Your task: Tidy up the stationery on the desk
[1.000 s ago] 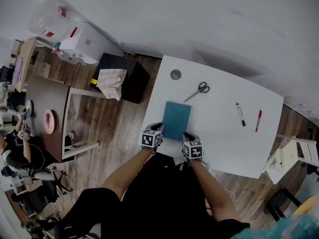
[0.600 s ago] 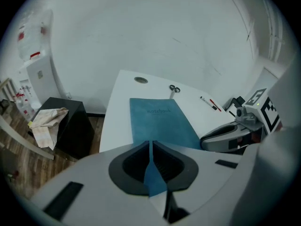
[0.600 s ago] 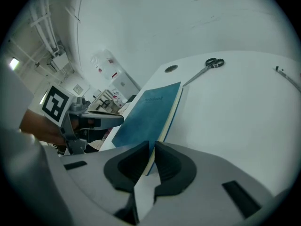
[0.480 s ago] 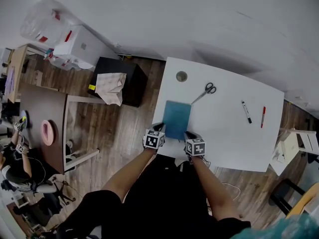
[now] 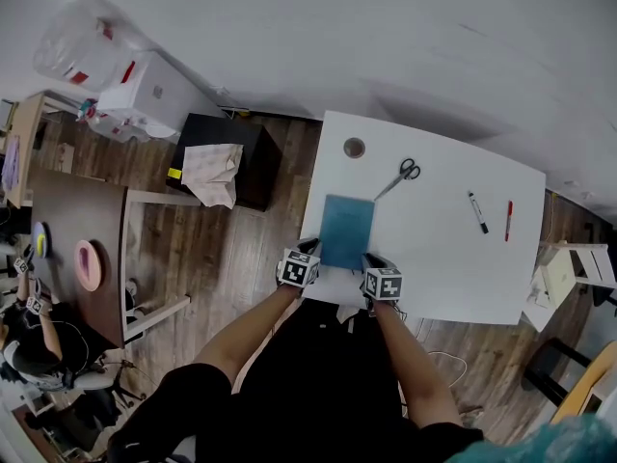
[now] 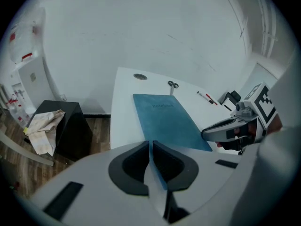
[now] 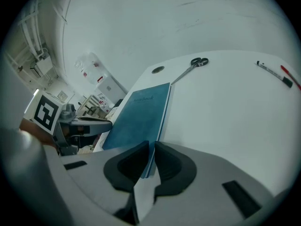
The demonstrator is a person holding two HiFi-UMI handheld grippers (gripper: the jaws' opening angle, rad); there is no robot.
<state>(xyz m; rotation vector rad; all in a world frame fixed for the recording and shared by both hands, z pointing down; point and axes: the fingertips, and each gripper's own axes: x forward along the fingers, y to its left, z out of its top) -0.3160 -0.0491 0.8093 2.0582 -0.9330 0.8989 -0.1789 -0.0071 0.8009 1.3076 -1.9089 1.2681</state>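
A teal notebook (image 5: 347, 230) lies flat near the front edge of the white desk (image 5: 453, 268). My left gripper (image 5: 310, 251) is at its near left corner. Its jaws have just been closing and now pinch that corner (image 6: 150, 145). My right gripper (image 5: 371, 260) is shut on the near right corner (image 7: 151, 147). Beyond the notebook lie scissors (image 5: 397, 177). A black pen (image 5: 476, 212) and a red pen (image 5: 508, 220) rest further right. In the left gripper view the right gripper (image 6: 225, 128) shows beside the notebook (image 6: 167, 119).
A round cable hole (image 5: 354, 148) sits at the desk's far left corner. Left of the desk stands a black cabinet (image 5: 251, 143) with a cloth (image 5: 212, 172) on it. Further left are a brown table (image 5: 77, 220) and a white box (image 5: 145, 90). A stool (image 5: 569, 278) stands at the right.
Both grippers have shifted a little at the notebook's near edge and rolled slightly. The notebook, scissors and pens lie where they were.
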